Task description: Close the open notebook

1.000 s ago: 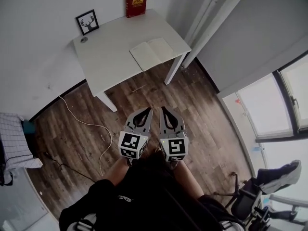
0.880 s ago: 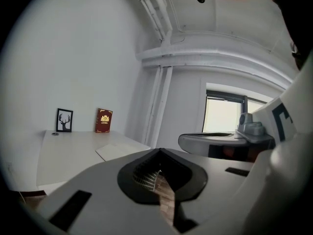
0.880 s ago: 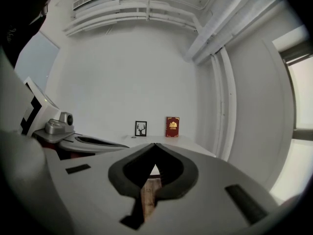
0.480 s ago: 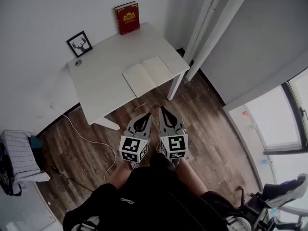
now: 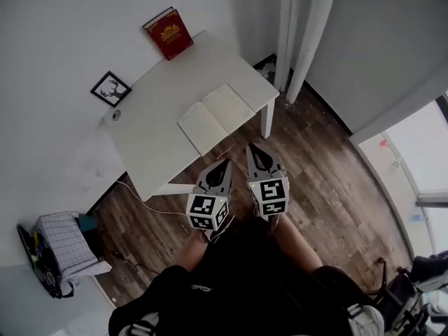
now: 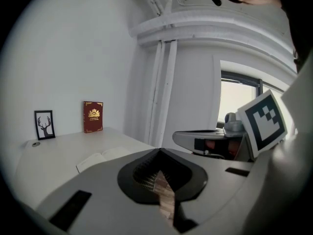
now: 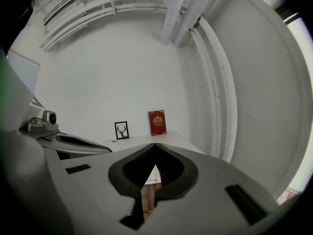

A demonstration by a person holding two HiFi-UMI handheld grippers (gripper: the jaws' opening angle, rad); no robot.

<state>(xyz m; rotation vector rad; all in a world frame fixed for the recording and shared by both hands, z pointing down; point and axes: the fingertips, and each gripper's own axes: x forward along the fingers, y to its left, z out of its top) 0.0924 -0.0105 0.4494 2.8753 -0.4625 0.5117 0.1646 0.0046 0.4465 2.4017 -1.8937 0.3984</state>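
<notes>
Both grippers are seen clenched and empty in front of a white table. The left gripper is held with its 2 jaws pressed together at the tips, nothing being gripped between them. The right gripper is likewise drawn fully closed on nothing, and only a sliver of wood floor is glimpsed through the gap behind each pair of tips. The 2 tools are carried side by side over the floor, short of the table's front edge and apart from everything on it.

The notebook is laid open and flat on the tabletop, its near side set along the front edge and its right page close to the right front corner. Bare tabletop is left to its left and behind it. A red book and a framed deer picture are propped against the wall, well apart from the notebook. White pipes are stood near the table's right corner.
</notes>
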